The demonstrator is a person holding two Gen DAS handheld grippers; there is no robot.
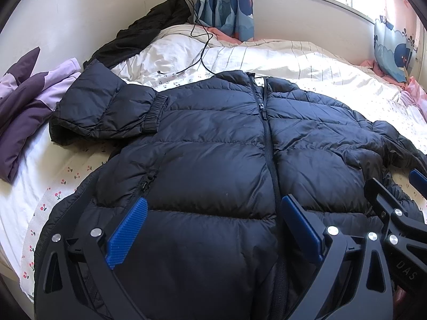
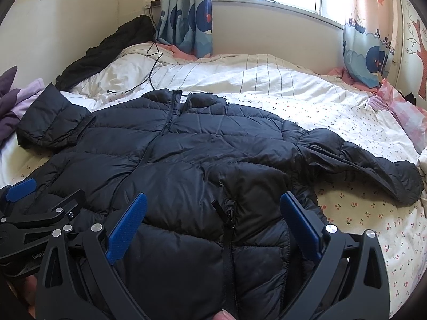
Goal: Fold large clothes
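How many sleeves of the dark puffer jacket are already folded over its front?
1. The sleeve at image-left lies folded, cuff on the dark quilted puffer jacket. The other sleeve is spread out on the cherry-print bed sheet.

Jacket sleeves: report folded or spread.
One each. The left sleeve lies folded onto the jacket chest; the right sleeve lies spread on the bed.

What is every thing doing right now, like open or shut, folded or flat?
Puffer jacket: flat, front up, zipped shut.
Its left sleeve: folded inward.
Its right sleeve: stretched out.
Left gripper: open, holding nothing.
Right gripper: open, holding nothing.
Purple garment: crumpled.
Charger cable: plugged in.
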